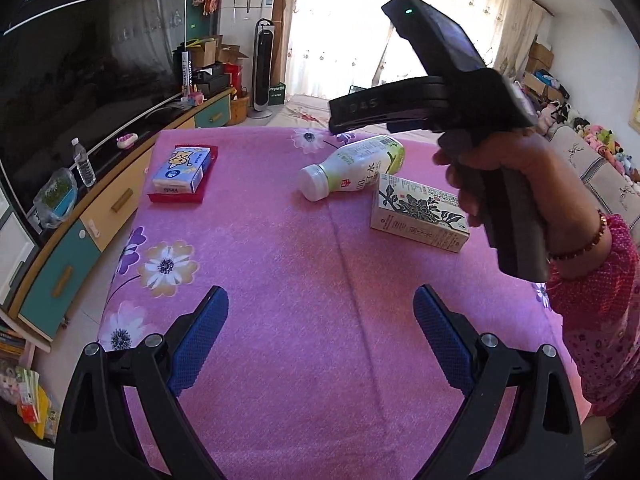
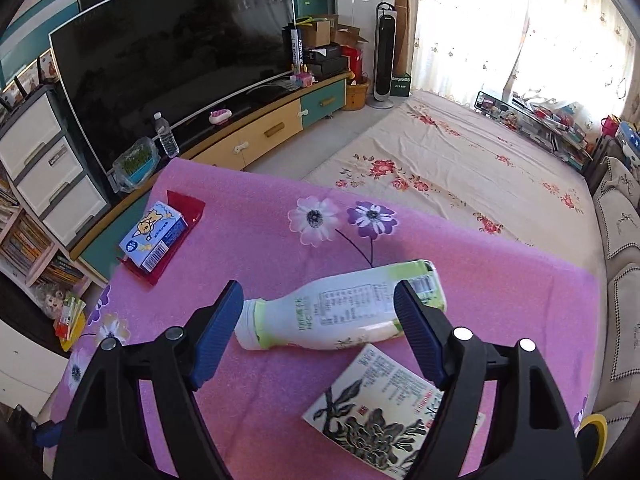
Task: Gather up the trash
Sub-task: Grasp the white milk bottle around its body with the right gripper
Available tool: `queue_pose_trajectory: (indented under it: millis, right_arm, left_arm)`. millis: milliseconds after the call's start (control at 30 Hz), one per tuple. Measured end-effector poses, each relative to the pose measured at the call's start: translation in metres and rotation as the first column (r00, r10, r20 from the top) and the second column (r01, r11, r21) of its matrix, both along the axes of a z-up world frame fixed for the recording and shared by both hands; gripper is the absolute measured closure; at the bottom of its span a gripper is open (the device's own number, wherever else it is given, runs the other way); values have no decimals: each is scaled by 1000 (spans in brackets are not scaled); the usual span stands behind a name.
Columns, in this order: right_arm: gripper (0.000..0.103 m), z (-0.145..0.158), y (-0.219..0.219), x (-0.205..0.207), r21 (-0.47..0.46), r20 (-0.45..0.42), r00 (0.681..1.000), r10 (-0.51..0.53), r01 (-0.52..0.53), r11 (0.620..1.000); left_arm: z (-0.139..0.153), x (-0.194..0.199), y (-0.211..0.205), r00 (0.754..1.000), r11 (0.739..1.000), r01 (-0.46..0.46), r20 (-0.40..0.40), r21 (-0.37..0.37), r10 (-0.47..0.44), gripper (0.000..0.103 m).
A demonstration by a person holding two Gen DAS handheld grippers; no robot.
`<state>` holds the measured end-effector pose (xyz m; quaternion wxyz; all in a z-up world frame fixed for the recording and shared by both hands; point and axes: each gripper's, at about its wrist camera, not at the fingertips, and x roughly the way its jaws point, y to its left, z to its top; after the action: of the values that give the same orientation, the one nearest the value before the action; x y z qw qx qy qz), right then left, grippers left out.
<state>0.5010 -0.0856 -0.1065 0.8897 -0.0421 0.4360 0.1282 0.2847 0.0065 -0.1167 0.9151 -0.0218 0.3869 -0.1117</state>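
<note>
At the left of the pink flowered cloth (image 1: 280, 280), a blue tissue pack (image 1: 182, 170) is seen resting on a red tray (image 1: 176, 197). The left gripper (image 1: 320, 320) is held wide above bare cloth, with nothing between its blue pads. Further right, a white and green bottle (image 2: 340, 314) is laid on its side, framed by the right gripper (image 2: 320, 316), whose jaws are spread wide around it without touching. A printed carton (image 2: 376, 412) is found just beside the bottle.

Black tool (image 1: 320, 336), blue ribbed pads (image 1: 198, 340), pink patterned sleeve (image 1: 596, 304).
</note>
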Motion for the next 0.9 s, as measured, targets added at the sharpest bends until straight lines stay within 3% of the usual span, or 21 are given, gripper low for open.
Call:
queue_pose_trajectory:
  millis: [167,333,467,567,700,800,900]
  right_arm:
    - [30,-11,7,25,-69,3,996,-94,94,993]
    - [26,-29,2,46,-50,-77,978,-196,193,980]
    - [22,-33,-2,43,-75,-38,965,-258,255,964]
    - [22,-35,-12,37,-77,-32,959,-283,280,957]
    - [14,-41,-28,30,-14,-70,945,-318,318,948]
    - [14,-49,-25,34,28,-150,944,-295,303,953]
    - [17,-51,-15,34,6,-127,947,-296,299,954]
  left_arm:
    - [1,-9,5,1000,1000,13,10,2,-13,11]
    - [1,-12,7,1000,1000,18,8,-9,-18,11]
    - [4,-17,6,1000,999,28,13,-18,-28,11]
    - [7,-22,4,999,999,36,19,-12,-36,11]
    - [9,-26,2,999,999,44,19,-18,-43,11]
    - [13,-31,-2,998,998,54,27,-18,-53,11]
    - [16,-35,-6,998,998,61,35,-15,-61,11]
